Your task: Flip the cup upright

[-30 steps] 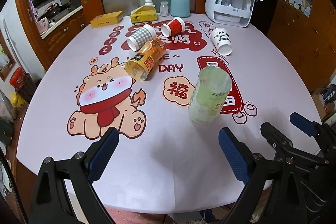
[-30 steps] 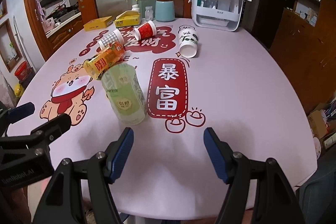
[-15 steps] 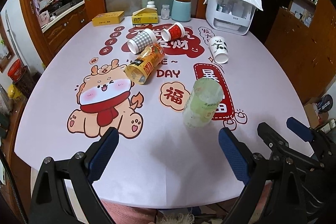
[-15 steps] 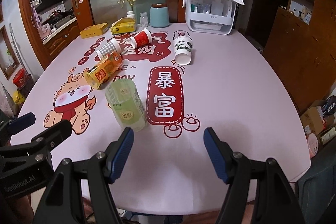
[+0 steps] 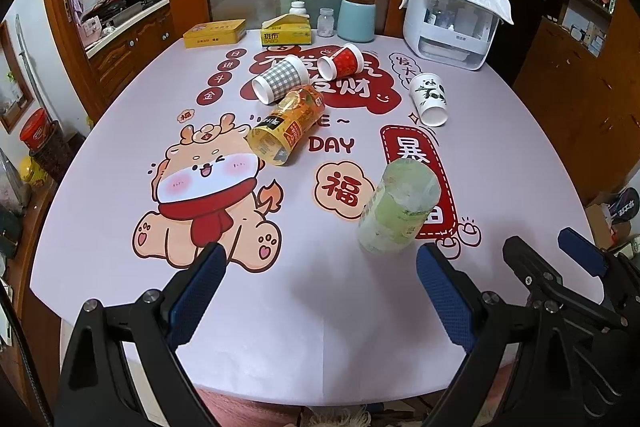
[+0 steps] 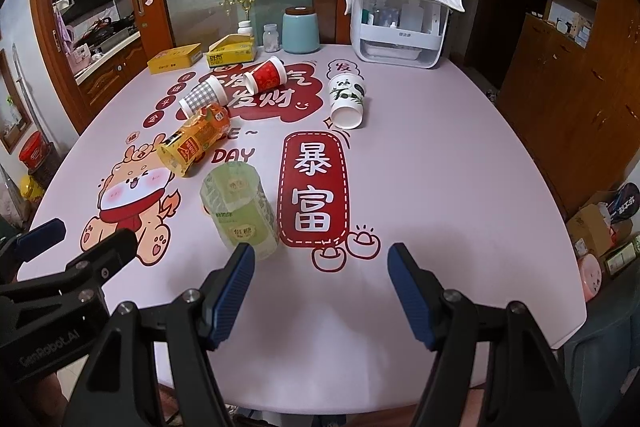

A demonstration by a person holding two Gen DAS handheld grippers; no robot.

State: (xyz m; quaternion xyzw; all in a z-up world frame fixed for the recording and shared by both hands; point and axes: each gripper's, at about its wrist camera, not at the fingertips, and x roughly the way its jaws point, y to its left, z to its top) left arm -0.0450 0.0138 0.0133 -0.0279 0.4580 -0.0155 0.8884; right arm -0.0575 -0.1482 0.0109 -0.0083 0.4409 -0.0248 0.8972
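Green translucent cup [image 6: 240, 209] stands mouth-down on surface [image 6: 440, 187], just left of red banner print [image 6: 314, 187]. Both tongs spread wide, empty: right tongs [image 6: 320, 287] & left tongs [image 5: 316, 291] near cup, w/o contact. Risk: thin plastic may crumple or squirt out if pinched hard; orange cup [image 6: 192, 143] nearby could get knocked.

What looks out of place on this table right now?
Four cups lie tipped on their sides: gingham, red, panda and orange. The green cup stands mouth-down. Nothing appears spilled.
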